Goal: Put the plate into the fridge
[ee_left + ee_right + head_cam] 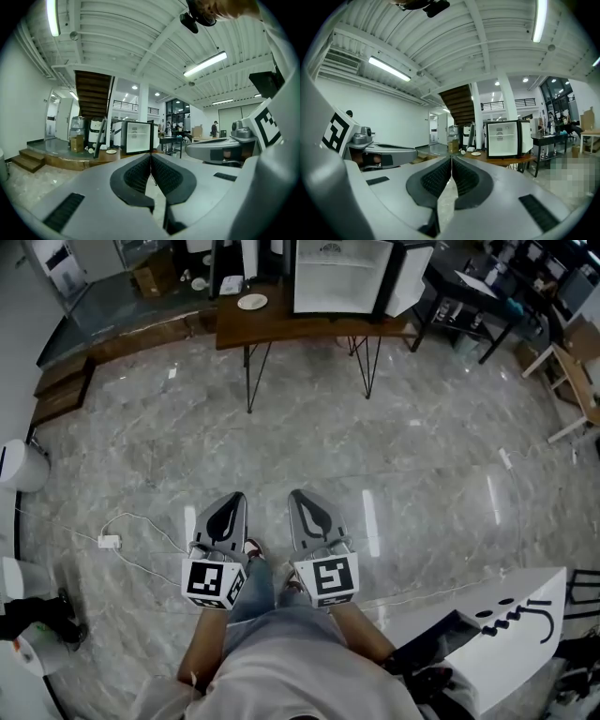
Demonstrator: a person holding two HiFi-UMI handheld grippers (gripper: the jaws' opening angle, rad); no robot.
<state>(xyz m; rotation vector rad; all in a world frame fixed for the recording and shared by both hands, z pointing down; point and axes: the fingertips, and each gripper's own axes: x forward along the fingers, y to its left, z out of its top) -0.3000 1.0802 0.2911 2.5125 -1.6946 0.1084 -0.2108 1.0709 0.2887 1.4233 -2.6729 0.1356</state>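
Note:
A small white plate [252, 302] lies on a brown wooden table [281, 326] at the far end of the room, left of a mini fridge [342, 276] whose door [410, 279] stands open. The same plate [476, 153] and fridge [503, 139] show in the right gripper view; in the left gripper view the plate [111, 151] sits left of the fridge [134, 138]. Both grippers are held side by side over the floor, far from the table. My left gripper [230, 500] is shut and empty. My right gripper [297, 497] is shut and empty too.
Grey marble floor lies between me and the table. A white cable and plug [110, 541] trail on the floor at left. A white box [511, 634] stands at lower right, black desks [478, 296] at upper right, wooden steps [66, 385] at upper left.

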